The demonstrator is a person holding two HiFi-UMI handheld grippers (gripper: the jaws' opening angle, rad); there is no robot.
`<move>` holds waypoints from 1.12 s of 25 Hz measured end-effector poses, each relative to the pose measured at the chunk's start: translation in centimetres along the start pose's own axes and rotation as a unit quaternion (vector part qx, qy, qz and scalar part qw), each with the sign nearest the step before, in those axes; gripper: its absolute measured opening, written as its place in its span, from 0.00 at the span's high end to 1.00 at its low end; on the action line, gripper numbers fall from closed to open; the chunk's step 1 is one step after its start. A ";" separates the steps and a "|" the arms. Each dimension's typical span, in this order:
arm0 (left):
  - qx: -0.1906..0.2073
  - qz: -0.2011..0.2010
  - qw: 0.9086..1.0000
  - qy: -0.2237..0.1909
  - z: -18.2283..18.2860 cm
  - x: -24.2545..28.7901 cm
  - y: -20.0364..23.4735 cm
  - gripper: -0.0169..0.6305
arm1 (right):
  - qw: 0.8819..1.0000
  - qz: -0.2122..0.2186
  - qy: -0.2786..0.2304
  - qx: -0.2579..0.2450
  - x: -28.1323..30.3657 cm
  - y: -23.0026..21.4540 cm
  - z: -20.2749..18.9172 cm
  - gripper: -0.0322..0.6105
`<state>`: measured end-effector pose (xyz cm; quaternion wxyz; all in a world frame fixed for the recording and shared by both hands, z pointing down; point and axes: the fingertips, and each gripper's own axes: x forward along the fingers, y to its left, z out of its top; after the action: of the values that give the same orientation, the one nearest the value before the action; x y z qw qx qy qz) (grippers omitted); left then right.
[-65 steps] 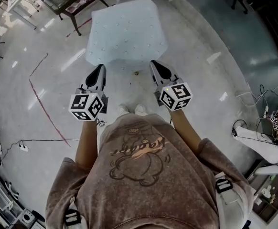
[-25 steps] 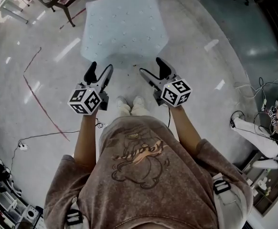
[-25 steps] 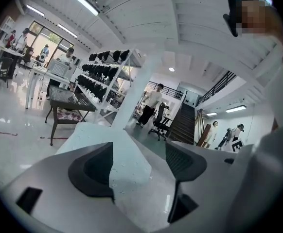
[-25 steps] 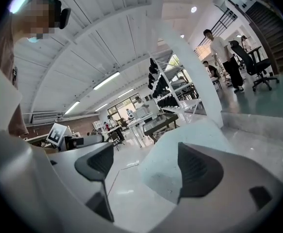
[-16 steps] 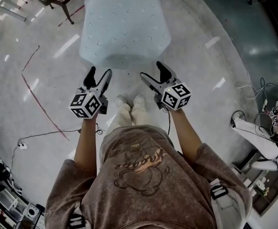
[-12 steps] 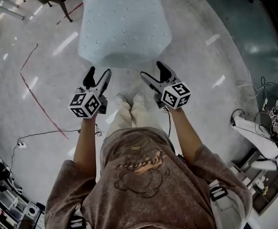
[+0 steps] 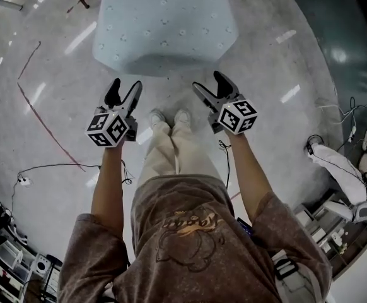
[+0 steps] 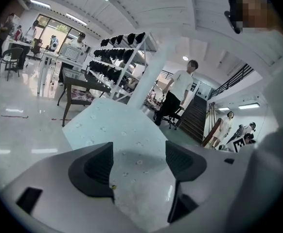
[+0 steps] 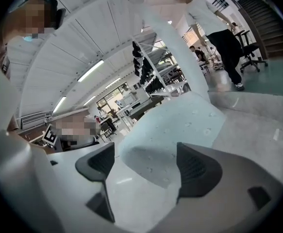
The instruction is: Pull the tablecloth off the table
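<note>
Facing the tablecloth (image 7: 164, 17), left gripper (image 7: 124, 88) and right gripper (image 7: 209, 84) hover — jaws apart.

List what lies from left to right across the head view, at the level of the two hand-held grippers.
red floor line → left hand-held gripper, jaws apart and empty → person's shoes → right hand-held gripper, jaws apart and empty

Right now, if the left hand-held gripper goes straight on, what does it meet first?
The left hand-held gripper would most likely meet the tablecloth, its near draped side, seen between the open, empty jaws. Nothing else shows in between; depth is unclear.
</note>
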<state>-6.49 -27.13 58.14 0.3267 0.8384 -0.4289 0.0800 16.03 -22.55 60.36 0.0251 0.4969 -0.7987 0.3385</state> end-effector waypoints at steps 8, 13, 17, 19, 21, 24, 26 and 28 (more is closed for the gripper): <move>-0.014 0.028 0.999 0.013 -4.1 2.7 5.2 0.47 | 1.000 -0.002 0.017 0.024 2.7 -3.7 -4.0 0.34; -0.011 0.042 0.999 0.030 -7.1 4.5 8.3 0.47 | 0.999 -0.011 0.022 0.024 4.0 -6.4 -5.9 0.32; -0.011 0.044 0.998 0.039 -8.9 5.8 10.1 0.47 | 0.999 -0.020 0.025 0.026 5.0 -8.7 -7.1 0.32; -0.015 0.043 0.998 0.036 -9.4 6.3 10.8 0.47 | 0.999 -0.021 0.027 0.028 5.5 -9.6 -7.6 0.32; -0.017 0.038 0.999 0.032 -9.8 6.8 11.2 0.47 | 0.999 -0.021 0.026 0.029 6.1 -10.3 -7.9 0.32; -0.013 0.023 0.999 0.029 -10.3 8.1 11.7 0.47 | 0.999 -0.018 0.021 0.031 7.2 -11.3 -8.2 0.32; -0.015 0.010 1.000 0.025 -10.5 9.0 11.8 0.47 | 0.999 -0.015 0.022 0.026 8.0 -11.8 -8.4 0.33; -0.019 -0.002 1.000 0.019 -10.4 9.4 11.7 0.47 | 0.999 -0.010 0.019 0.024 8.4 -11.8 -8.3 0.33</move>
<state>-8.16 -31.91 75.71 0.3507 0.8311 -0.4227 0.0869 18.86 -27.68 75.97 0.0320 0.4983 -0.7849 0.3668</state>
